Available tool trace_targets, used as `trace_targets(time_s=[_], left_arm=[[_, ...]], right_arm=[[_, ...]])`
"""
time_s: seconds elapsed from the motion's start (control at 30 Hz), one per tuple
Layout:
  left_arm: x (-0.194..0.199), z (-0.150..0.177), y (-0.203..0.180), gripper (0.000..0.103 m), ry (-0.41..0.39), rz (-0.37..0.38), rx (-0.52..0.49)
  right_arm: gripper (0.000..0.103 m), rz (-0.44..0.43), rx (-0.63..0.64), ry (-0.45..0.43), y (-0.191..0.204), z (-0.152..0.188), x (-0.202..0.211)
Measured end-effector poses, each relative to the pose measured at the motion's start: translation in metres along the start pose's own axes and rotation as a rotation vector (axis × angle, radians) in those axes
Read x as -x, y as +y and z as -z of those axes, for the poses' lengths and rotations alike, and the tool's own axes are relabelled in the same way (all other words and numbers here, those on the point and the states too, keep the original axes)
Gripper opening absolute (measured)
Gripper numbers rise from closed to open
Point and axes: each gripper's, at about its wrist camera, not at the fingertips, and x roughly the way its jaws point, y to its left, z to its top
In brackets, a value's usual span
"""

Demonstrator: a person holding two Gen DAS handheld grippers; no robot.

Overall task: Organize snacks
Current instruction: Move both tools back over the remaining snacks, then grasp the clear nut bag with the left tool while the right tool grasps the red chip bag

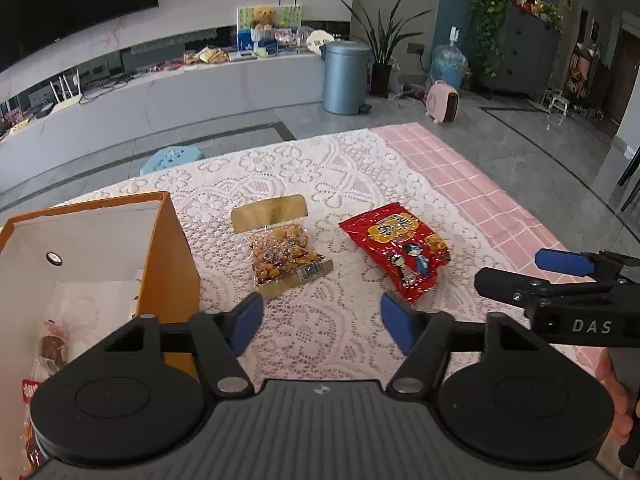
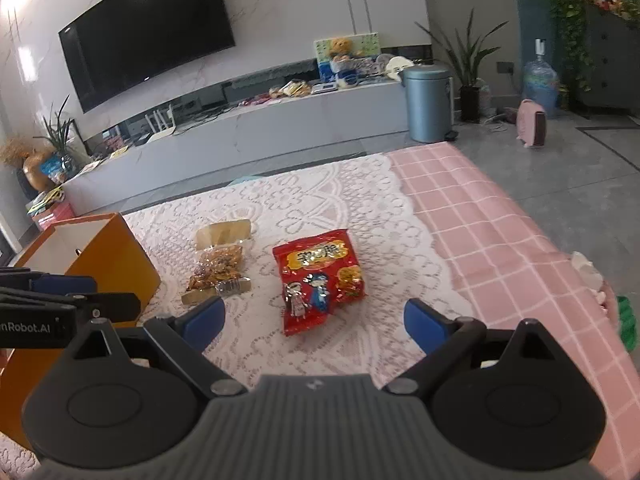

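Both grippers hover with jaws spread wide and empty. The left gripper (image 1: 322, 322) sits just right of the orange box (image 1: 170, 264); the clear nut bag (image 1: 282, 254) lies ahead of it on the desk (image 1: 320, 168), long axis pointing away. The red snack bag (image 2: 316, 278) lies further right of the box, straight ahead of the right gripper (image 2: 314, 322), likely nearer that one.

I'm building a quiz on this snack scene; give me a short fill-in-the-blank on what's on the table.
The open box left of the snacks is ____ outside.
The packet with cartoon figures is mainly ____.
The clear bag of nuts lies between the box and the ____ packet.
Both the left gripper and the right gripper have their jaws ____.

Missing words: orange; red; red; open
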Motion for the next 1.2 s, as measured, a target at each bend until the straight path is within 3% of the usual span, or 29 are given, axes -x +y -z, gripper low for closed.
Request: trace_targets(time_s=[0.13,0.43,0.97,1.0,1.1,1.2], left_arm=[[-0.015,-0.009,0.003,0.075,0.005,-0.02,-0.008],[-0.054,-0.025,0.009,0.079,0.061,-0.053,0.075],[-0.113,-0.035,0.015,0.08,0.114,-0.137,0.141],[-0.117,-0.036,0.016,0.081,0.116,-0.143,0.145],[-0.126,-0.038,0.017,0.081,0.129,-0.163,0.151],[-0.132,-0.039,0.02,0.081,0.141,-0.175,0.166]], right_arm=[[0.093,-0.003,0.034,0.025,0.006,-0.006,-0.026],[0.099,0.04,0.197,0.041,0.016,-0.012,-0.082],[0.099,0.014,0.168,0.084,0.0,-0.013,-0.146],[0.098,0.012,0.164,0.083,-0.001,-0.013,-0.147],[0.077,-0.011,0.15,0.103,-0.002,-0.012,-0.15],[0.077,-0.016,0.14,0.104,-0.002,-0.011,-0.15]])
